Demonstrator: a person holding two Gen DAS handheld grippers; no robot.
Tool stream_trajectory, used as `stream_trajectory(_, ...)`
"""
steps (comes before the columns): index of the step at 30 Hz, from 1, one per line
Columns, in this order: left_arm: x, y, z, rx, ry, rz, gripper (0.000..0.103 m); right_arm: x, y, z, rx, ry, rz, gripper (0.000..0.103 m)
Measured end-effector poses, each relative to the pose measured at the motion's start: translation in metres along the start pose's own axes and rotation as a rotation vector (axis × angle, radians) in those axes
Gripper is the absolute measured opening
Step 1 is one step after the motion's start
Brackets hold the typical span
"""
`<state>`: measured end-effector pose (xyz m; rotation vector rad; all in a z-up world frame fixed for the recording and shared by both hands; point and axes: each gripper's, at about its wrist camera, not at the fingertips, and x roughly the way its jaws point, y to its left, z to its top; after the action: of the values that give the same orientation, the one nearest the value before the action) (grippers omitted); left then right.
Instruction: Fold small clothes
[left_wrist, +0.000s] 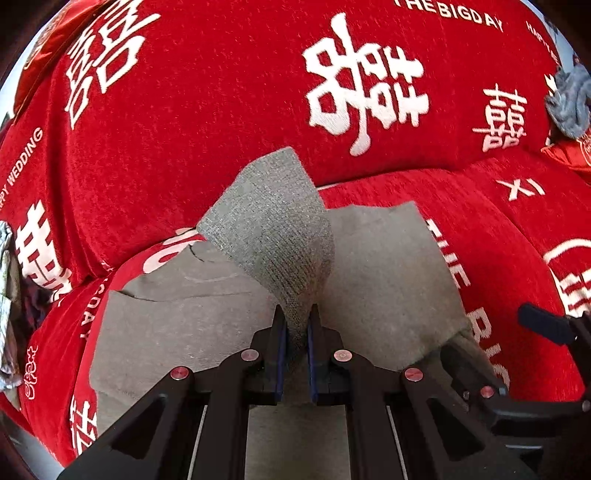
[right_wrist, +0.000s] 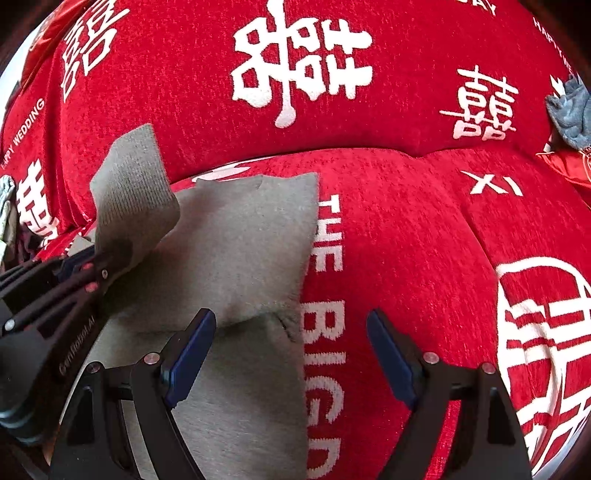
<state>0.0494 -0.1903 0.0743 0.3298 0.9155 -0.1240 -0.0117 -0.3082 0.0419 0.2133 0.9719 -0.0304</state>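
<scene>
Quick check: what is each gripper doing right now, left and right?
Left gripper: closed on a lifted flap of the grey garment.
Right gripper: open, holding nothing, over the garment's edge.

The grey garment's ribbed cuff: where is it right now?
The ribbed cuff is lifted off the grey garment, pinched in the left gripper, in front of the red sofa backrest.

Garment (left_wrist: 388, 266) on sofa seat (left_wrist: 517, 229)

Plain grey garment (left_wrist: 384, 266), red sofa cover (left_wrist: 221, 110) with white lettering
</scene>
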Motion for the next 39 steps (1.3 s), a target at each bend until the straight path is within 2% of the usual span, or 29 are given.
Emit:
stream_trajectory(9,0.005,-0.008,-0.007,0.044,0.014,-0.062,0.010,0.000,-0.007,0.001,0.015,0.005,-0.007,0.086)
stream_trajectory(13,0.016,0.001,-0.011,0.002,0.058,-0.103,0.011,-0.001,-0.009,0.001,0.019,0.003,-0.016,0.086)
stream_trajectory(18,0.022,0.009,-0.013,-0.052,0.085,-0.199,0.011,-0.003,-0.012,0.003,0.033,-0.001,-0.018,0.086)
stream_trajectory(19,0.024,0.010,-0.013,-0.064,0.095,-0.216,0.014,-0.003,-0.012,0.003,0.032,0.000,-0.018,0.086)
stream_trajectory(20,0.027,0.012,-0.014,-0.077,0.109,-0.242,0.022,-0.004,-0.012,0.003,0.031,-0.002,-0.016,0.086)
stream_trajectory(21,0.029,0.015,-0.015,-0.094,0.120,-0.274,0.061,-0.004,-0.012,0.003,0.030,-0.003,-0.014,0.086)
stream_trajectory(22,0.030,0.019,-0.017,-0.120,0.120,-0.268,0.082,-0.005,-0.012,0.003,0.032,-0.005,-0.015,0.085)
stream_trajectory(23,0.030,0.025,-0.019,-0.148,0.102,-0.254,0.088,-0.005,-0.014,0.003,0.036,-0.005,-0.013,0.085)
stream_trajectory(27,0.032,0.038,-0.024,-0.197,0.111,-0.305,0.088,-0.003,-0.016,0.003,0.045,-0.001,-0.009,0.085)
stream_trajectory(32,0.016,0.062,-0.032,-0.213,0.046,-0.370,0.088,-0.012,-0.016,0.007,0.079,-0.025,0.047,0.085)
stream_trajectory(34,0.012,0.083,-0.038,-0.251,0.017,-0.387,0.088,-0.014,-0.007,0.013,0.070,-0.033,0.063,0.085)
stream_trajectory(36,0.018,0.104,-0.041,-0.298,0.018,-0.379,0.088,-0.012,0.009,0.021,0.041,-0.033,0.075,0.085)
stream_trajectory(39,0.036,0.139,-0.049,-0.393,0.061,-0.316,0.088,-0.005,0.046,0.026,-0.033,-0.038,0.094,0.085)
